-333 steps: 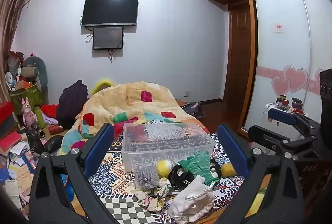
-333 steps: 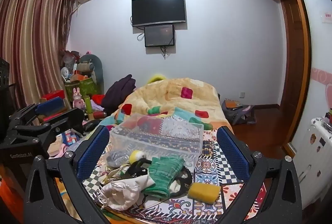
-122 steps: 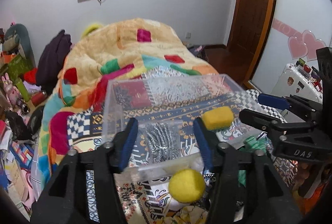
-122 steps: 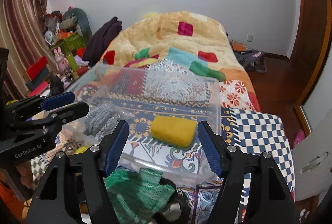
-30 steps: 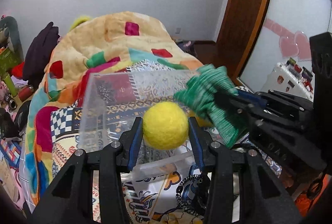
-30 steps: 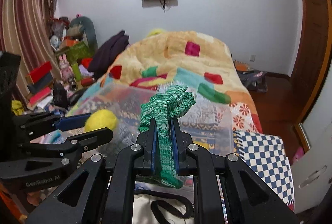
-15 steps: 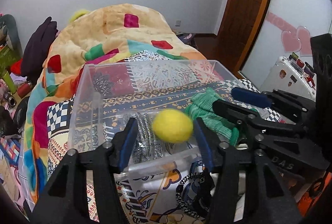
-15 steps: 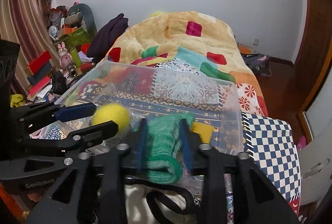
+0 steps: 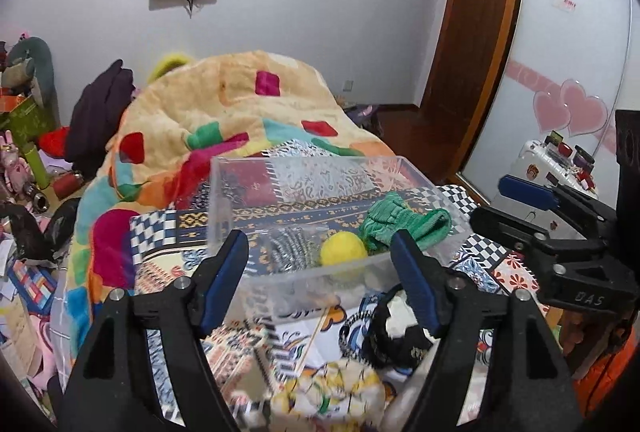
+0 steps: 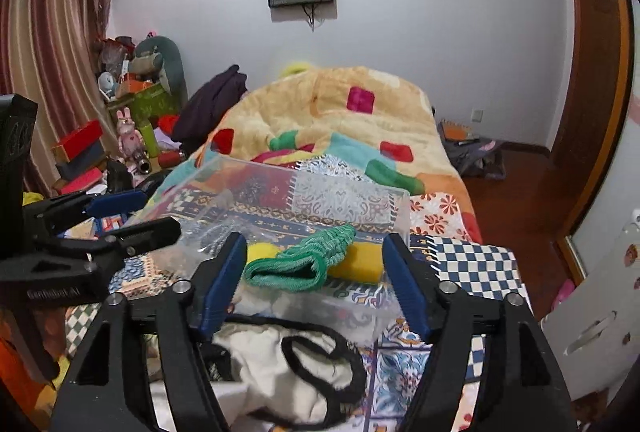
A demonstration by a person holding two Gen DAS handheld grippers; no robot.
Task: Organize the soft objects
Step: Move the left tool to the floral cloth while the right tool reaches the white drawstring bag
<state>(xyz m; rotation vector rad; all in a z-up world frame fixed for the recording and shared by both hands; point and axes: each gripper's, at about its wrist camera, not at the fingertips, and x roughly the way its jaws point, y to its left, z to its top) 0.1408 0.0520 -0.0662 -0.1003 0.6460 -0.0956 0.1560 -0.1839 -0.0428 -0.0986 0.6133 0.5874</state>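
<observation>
A patterned bedspread (image 9: 280, 344) is covering the near end of a bed in a cluttered bedroom, with a patchwork quilt (image 9: 240, 104) heaped behind it. The left gripper (image 9: 320, 280) is hanging just in front of a clear plastic box (image 9: 224, 192), its blue-padded jaws spread wide and gripping nothing. The right gripper (image 10: 314, 276) is doing likewise at the box's near edge, jaws parted and empty. Inside the box a yellow ball (image 9: 343, 249) is lying beside a silvery scrubber (image 9: 290, 252), touching a green knitted cloth (image 10: 304, 262), and a yellow sponge (image 10: 362, 262) is resting against the cloth's far side. A white cloth (image 10: 272, 364) with a black cord (image 10: 320, 360) is lying outside the box, below the right gripper.
</observation>
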